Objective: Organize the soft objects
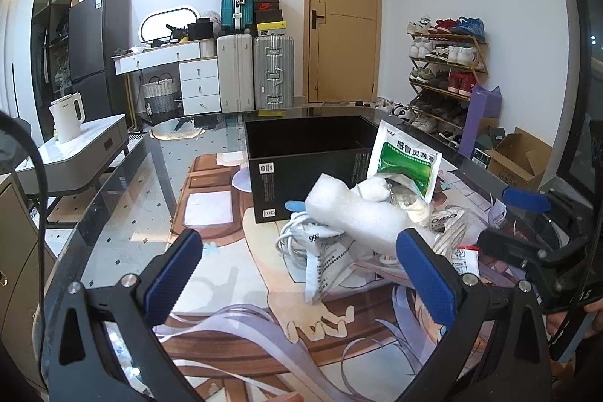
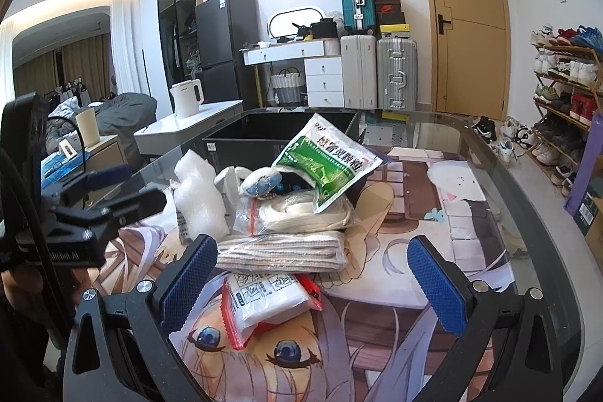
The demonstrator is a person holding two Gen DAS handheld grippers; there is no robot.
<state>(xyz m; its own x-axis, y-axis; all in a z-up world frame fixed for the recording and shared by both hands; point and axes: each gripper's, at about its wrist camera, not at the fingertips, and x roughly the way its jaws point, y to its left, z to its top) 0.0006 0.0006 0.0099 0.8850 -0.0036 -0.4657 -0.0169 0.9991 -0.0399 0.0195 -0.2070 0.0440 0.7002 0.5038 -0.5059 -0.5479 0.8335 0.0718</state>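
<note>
A pile of soft items lies on the illustrated mat in front of an open black box. On top are a green-and-white sachet, white foam wrap, a small plush, a bagged white cord, a folded beige cloth and a red-edged zip bag. My left gripper is open and empty, just short of the pile. My right gripper is open and empty, with the zip bag between its fingers.
The glass table's curved edge runs along the left. The right gripper shows at the right in the left view; the left gripper shows at the left in the right view. A side table with a kettle stands to the left.
</note>
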